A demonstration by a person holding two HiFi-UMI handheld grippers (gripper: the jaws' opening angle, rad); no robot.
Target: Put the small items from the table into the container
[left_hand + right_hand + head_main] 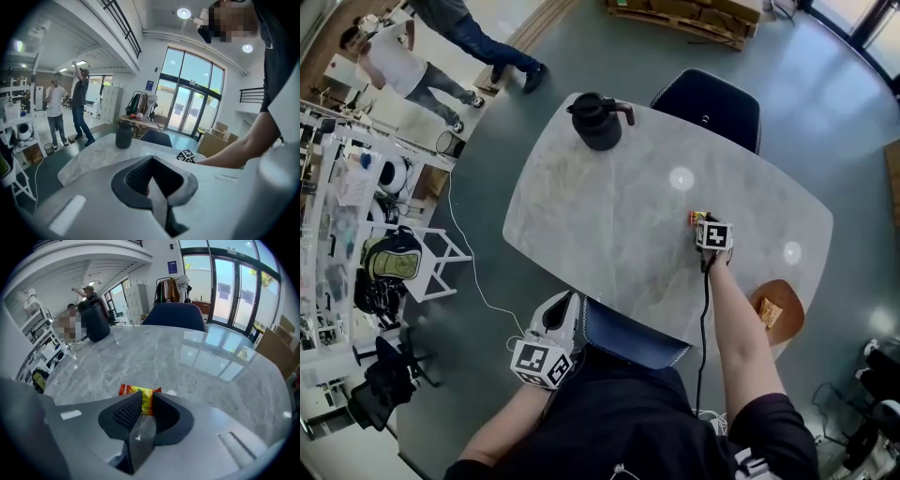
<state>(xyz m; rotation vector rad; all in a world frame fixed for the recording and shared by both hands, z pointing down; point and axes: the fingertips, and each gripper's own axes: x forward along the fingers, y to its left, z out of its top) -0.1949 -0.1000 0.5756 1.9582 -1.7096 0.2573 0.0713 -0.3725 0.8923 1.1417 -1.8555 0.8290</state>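
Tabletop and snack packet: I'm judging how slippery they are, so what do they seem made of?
Tabletop: polished marble or a marble-look surface, going by the grey veining and the sharp reflections of lights and windows. Snack packet: thin printed plastic or foil film, judging by its glossy yellow-and-orange print and flat pouch shape; which film it is cannot be told.

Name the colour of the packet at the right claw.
The packet is yellow with red ends; best in right gripper view.

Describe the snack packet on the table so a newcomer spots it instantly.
Start at the grey marble-pattern table with the black jug at its far end. Near the right-hand edge lies a small orange-and-yellow snack packet, between the jaws of the right tool. It is the only brightly coloured thing on that tabletop.
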